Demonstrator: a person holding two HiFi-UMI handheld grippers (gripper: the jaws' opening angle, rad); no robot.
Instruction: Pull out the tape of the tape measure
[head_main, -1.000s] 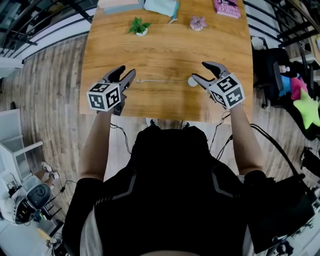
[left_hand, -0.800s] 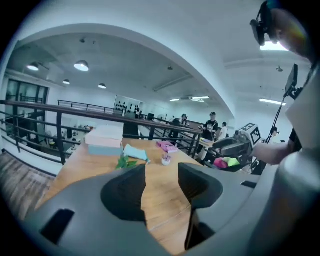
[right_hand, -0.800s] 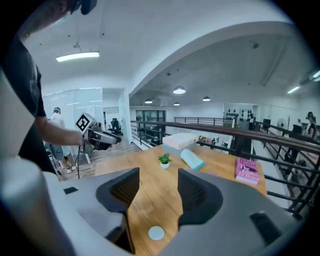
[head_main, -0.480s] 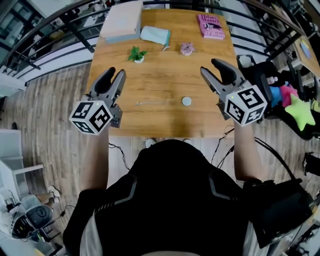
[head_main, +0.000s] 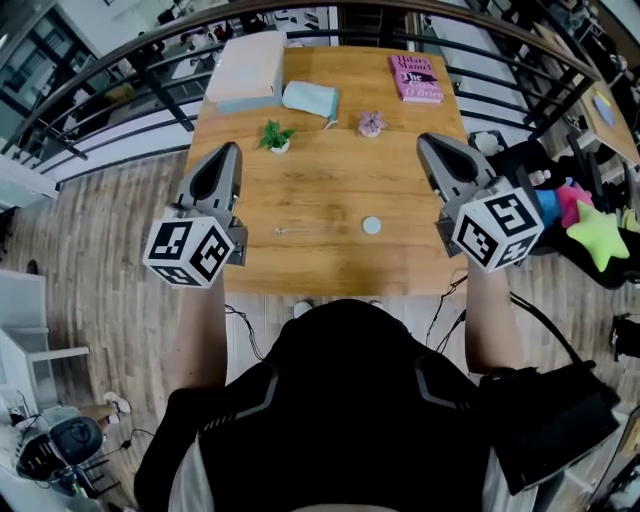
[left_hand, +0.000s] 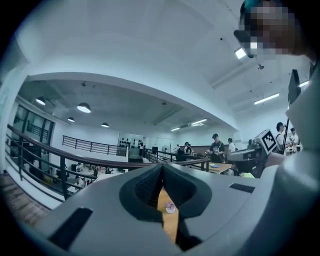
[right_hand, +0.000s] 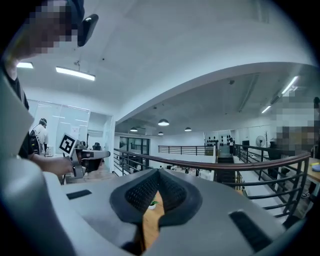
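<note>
Nearest is the person's dark-clad body, with a bare forearm reaching forward on each side. The left gripper (head_main: 229, 150) is raised at the left side of the counter (head_main: 330, 175), its marker cube (head_main: 190, 250) turned toward the camera. The right gripper (head_main: 426, 141) is raised the same way at the right side. Both have just been closing. In the left gripper view the fingers (left_hand: 145, 186) are pressed together with nothing between them, and only a thin slit shows the wood beyond. The right gripper view shows the same, its fingers (right_hand: 141, 192) closed and empty. Between and below the two grippers, well apart from both, the tape measure (head_main: 371, 225) lies on the counter near its front edge. It is a small round pale case, and its tape (head_main: 315, 228) is drawn out in a thin line to the left. Farther back stand a small green plant (head_main: 274, 135) and a small pink flower-like thing (head_main: 372, 123). Beyond them lie a pale blue folded cloth (head_main: 310, 97), a flat beige box (head_main: 248, 65) and a pink book (head_main: 416, 77). A dark railing (head_main: 120, 95) curves round the far side.
</note>
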